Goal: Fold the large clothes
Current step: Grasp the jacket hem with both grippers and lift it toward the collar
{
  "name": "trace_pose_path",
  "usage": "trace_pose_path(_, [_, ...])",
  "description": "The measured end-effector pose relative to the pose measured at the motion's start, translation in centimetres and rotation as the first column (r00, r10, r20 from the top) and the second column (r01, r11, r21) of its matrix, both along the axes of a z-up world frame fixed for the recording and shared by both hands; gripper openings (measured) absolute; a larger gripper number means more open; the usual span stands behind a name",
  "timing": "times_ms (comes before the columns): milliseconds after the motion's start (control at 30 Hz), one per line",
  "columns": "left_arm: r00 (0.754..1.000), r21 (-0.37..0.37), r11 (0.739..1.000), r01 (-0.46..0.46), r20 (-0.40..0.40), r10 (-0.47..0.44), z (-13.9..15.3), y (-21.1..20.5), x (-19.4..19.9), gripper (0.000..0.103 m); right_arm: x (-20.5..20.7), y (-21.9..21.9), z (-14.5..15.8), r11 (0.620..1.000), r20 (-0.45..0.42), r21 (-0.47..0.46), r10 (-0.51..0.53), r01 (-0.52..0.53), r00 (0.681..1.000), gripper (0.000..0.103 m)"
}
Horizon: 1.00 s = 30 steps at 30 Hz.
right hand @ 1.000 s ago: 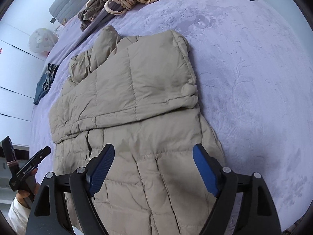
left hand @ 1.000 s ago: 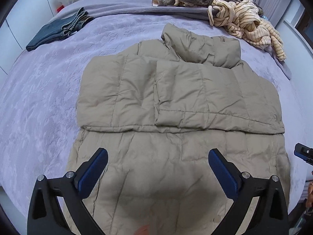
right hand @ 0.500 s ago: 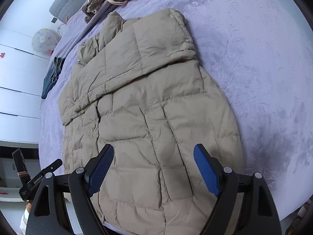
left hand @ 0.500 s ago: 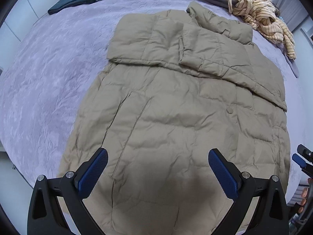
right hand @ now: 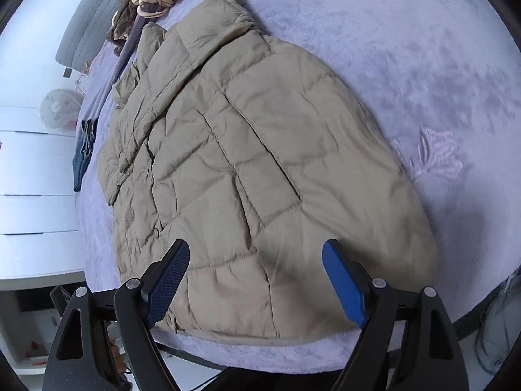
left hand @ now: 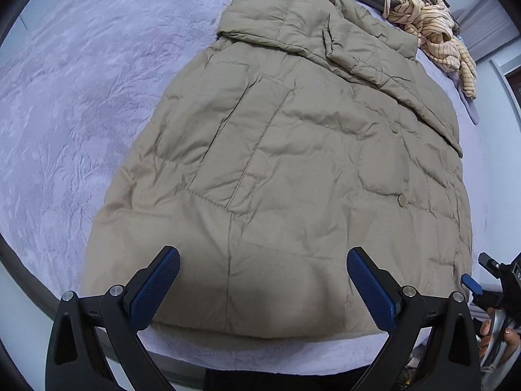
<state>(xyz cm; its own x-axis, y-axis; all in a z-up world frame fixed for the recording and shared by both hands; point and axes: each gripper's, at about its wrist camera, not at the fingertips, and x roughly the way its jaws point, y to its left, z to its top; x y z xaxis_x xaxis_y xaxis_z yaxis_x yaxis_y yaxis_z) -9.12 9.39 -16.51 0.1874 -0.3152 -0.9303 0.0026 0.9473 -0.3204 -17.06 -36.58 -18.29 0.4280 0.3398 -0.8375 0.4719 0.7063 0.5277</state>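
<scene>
No legible text, label, brand, number or sign found in either view. The jacket (left hand: 293, 169) ahead of the tongs bears plain snaps only, without readable marking. Items at the far edges are too blurred to read.

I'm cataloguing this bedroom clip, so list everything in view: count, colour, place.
puffer jacket: one, khaki, flat on the bed, sleeves folded over its chest, hem at the near edge.
bedspread: one, lilac, covers the bed.
striped garment: one, cream with dark stripes, heaped at the far right of the bed.
brown garment: one, brown, beside the striped one.
dark jeans: one, dark blue, folded at the far left edge.
headboard: one, grey, quilted.
left gripper: black, blue pads, open above the hem.
right gripper: same, open above the hem.
</scene>
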Motion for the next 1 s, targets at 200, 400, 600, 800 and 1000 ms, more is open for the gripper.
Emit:
trace_pose_path(200, [1.000,-0.061,0.998,0.021,-0.011,-0.022,-0.6,3.2,-3.3,0.103,-5.2,0.0,-1.3,0.989,-0.008,0.048,-0.138,0.138,0.990,0.086])
trace_pose_path(400, [0.997,-0.162,0.987,0.018,-0.067,-0.029,-1.2,5.8,-4.9,0.103,-6.4,0.7,-3.7,0.972,-0.056,0.134,-0.188,0.194,0.981,0.086])
trace_pose_path(600, [0.992,-0.238,0.970,-0.055,-0.121,0.027,-3.6,5.7,-4.5,0.103,-5.9,0.7,-4.8,0.920,-0.017,0.277,-0.284,0.277,0.959,0.086])
trace_pose_path(800, [0.984,-0.276,0.947,-0.163,-0.112,0.137,-4.6,5.4,-2.1,0.075,-4.8,0.3,-5.0,0.871,0.007,0.390,-0.328,0.299,0.945,0.086])
trace_pose_path(1000, [0.996,-0.305,0.948,-0.094,-0.034,0.088,-2.8,4.9,-0.6,0.017,-4.7,-0.3,-5.1,0.845,0.001,0.433,-0.347,0.312,0.938,0.052])
